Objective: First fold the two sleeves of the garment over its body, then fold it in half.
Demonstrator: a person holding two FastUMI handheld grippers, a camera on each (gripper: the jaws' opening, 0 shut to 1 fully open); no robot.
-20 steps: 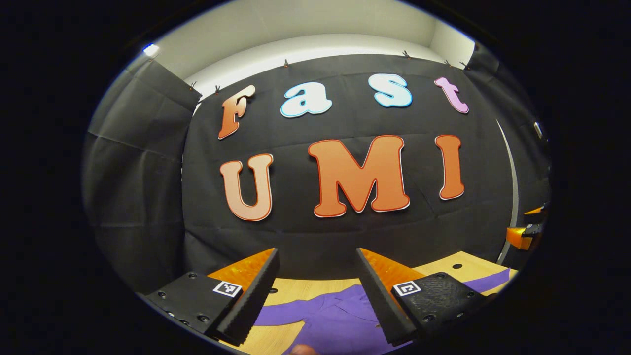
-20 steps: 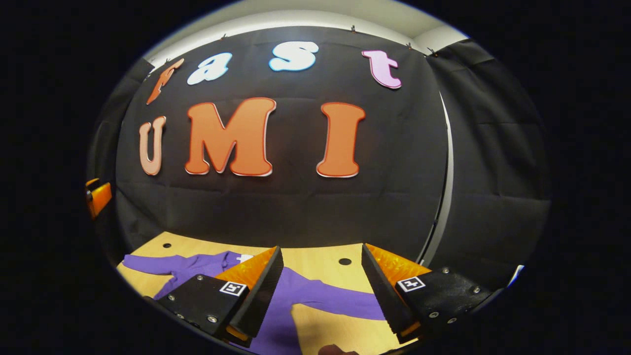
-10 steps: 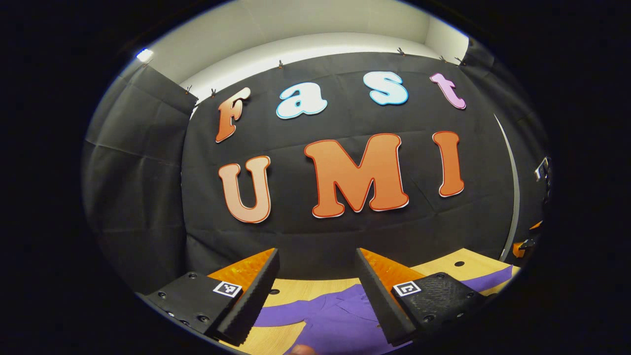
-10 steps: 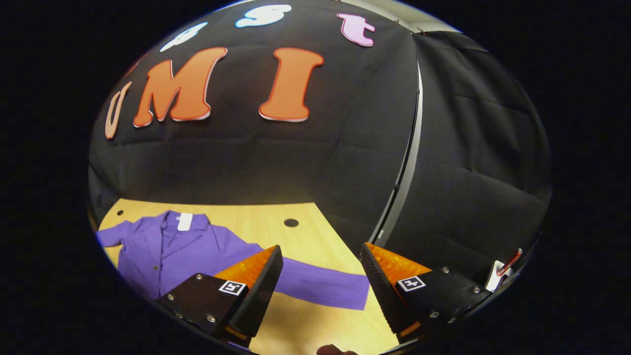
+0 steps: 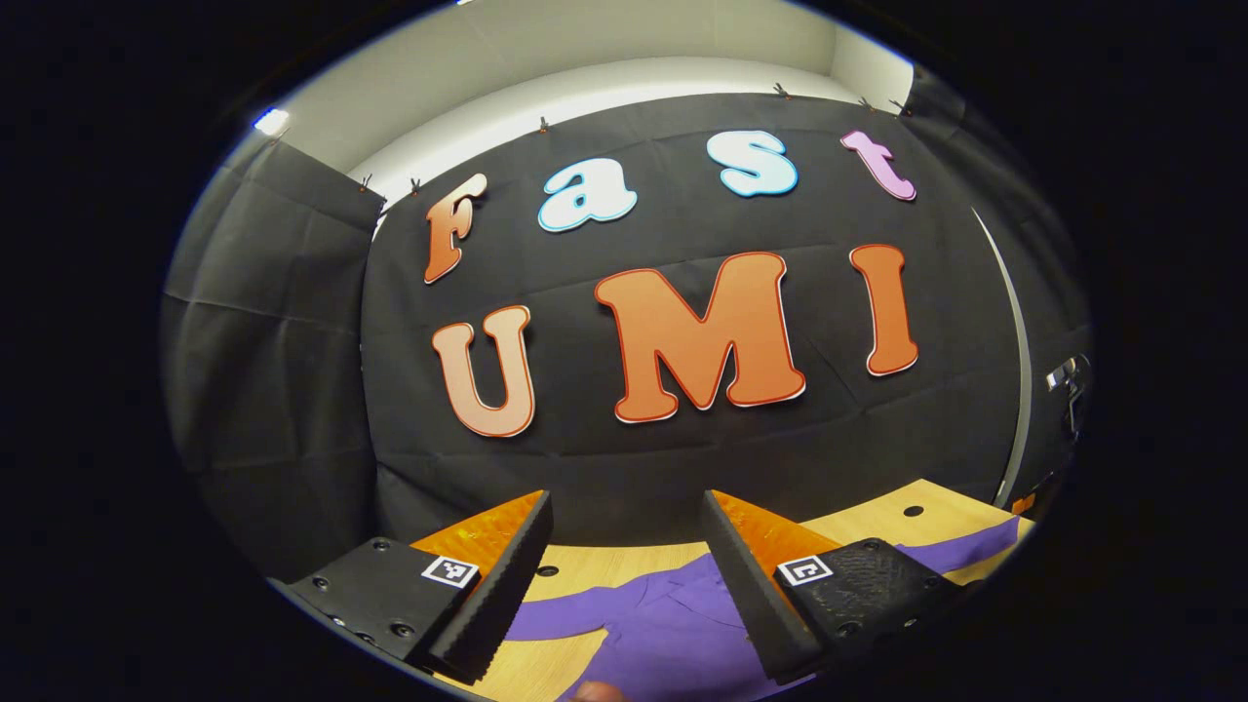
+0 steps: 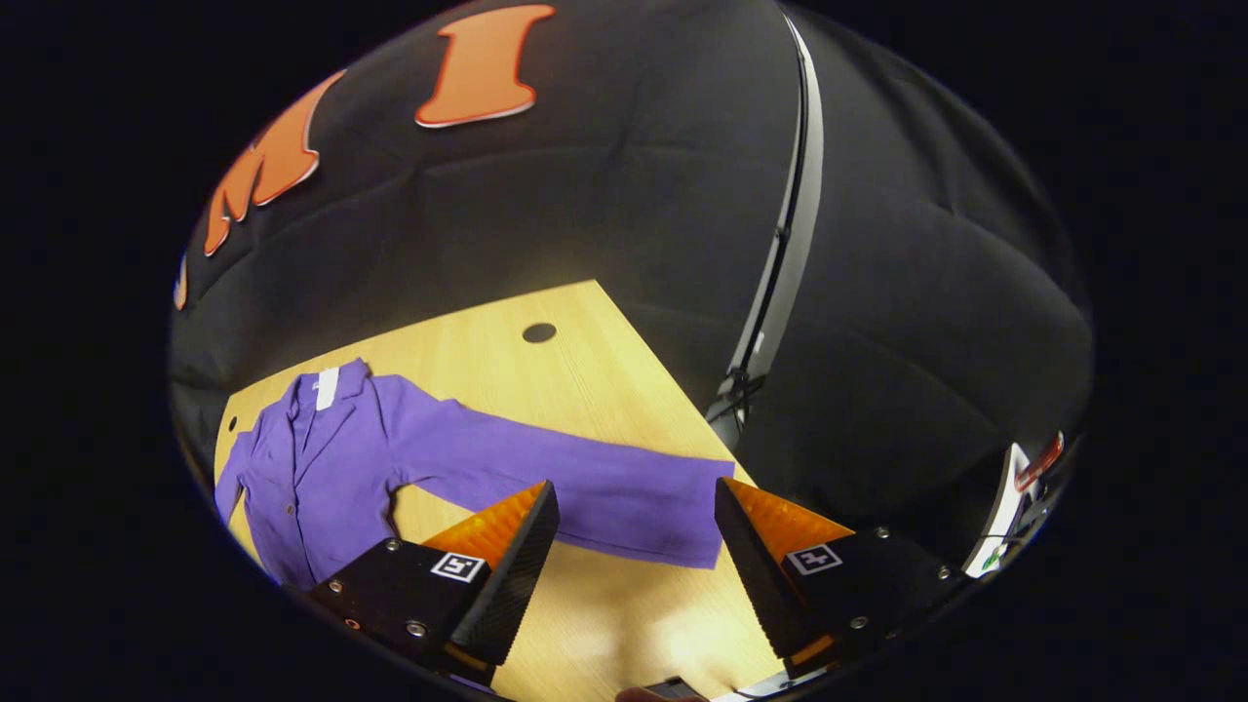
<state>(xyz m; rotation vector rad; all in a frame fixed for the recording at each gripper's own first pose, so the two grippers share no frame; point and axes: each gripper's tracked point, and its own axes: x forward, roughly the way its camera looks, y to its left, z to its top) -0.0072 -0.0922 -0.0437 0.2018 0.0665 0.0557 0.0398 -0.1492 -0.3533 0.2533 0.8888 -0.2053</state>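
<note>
Jaws spread wide, both grippers empty. We start on right sleeve (image 6: 604, 487) of purple jacket (image 6: 312, 478); next pinch cuff.

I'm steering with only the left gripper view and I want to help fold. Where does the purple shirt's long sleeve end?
Observer: In the right gripper view, the purple cloth shirt's long sleeve lies straight on the light wooden table, with its cuff near the table's edge.
Operator: Is the other gripper grabbing it?
Observer: No. The right hand-held gripper is open, and the cuff end shows between its fingers.
Operator: Is the collar facing up?
Observer: Yes, a white tag shows at the collar.
</note>
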